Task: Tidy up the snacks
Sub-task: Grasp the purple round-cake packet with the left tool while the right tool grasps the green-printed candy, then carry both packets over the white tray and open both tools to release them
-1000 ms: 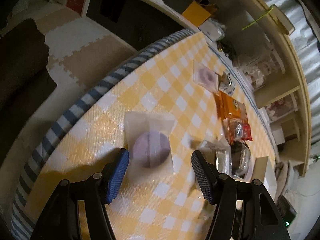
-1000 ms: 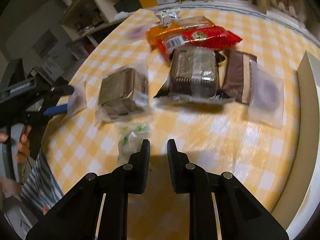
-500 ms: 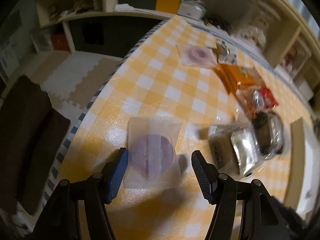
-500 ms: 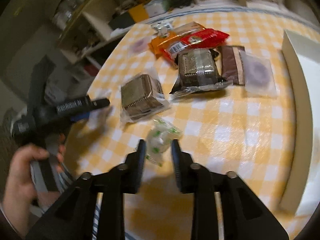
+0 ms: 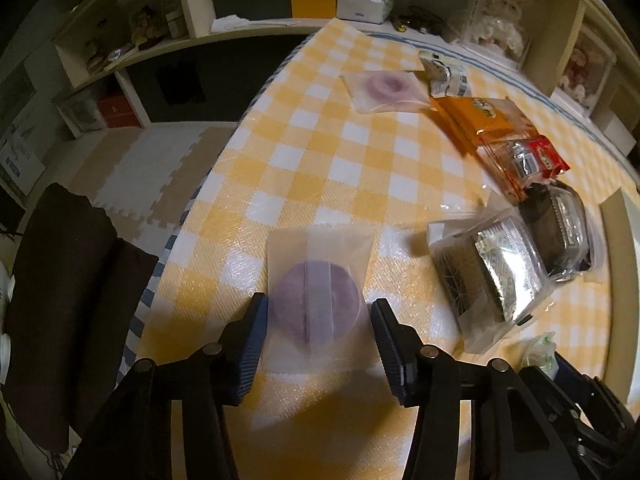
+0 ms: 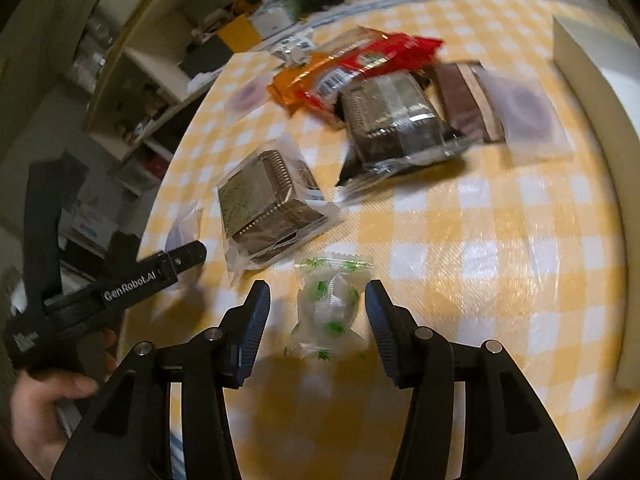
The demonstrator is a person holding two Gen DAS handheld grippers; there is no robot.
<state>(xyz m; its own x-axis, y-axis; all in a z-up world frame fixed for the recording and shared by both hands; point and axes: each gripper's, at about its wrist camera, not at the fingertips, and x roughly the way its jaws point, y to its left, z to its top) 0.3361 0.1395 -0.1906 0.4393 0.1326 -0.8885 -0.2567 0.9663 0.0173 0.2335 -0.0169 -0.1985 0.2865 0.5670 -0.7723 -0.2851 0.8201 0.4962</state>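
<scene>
Left tool spread around purple pouch; right tool spread around green-print candy. Brownie pack at 11 o'clock on surface.

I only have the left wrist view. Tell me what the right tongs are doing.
Observer: The right tongs are open, straddling a clear candy wrapper with green print on the checked table.
Operator: Report anything behind the two dark foil packs.
Observer: A brown-and-tan bar lies there, beside a frosted pouch with a purple disc.
Operator: Say what holds my left tongs.
Observer: A bare hand grips their handle.
</scene>
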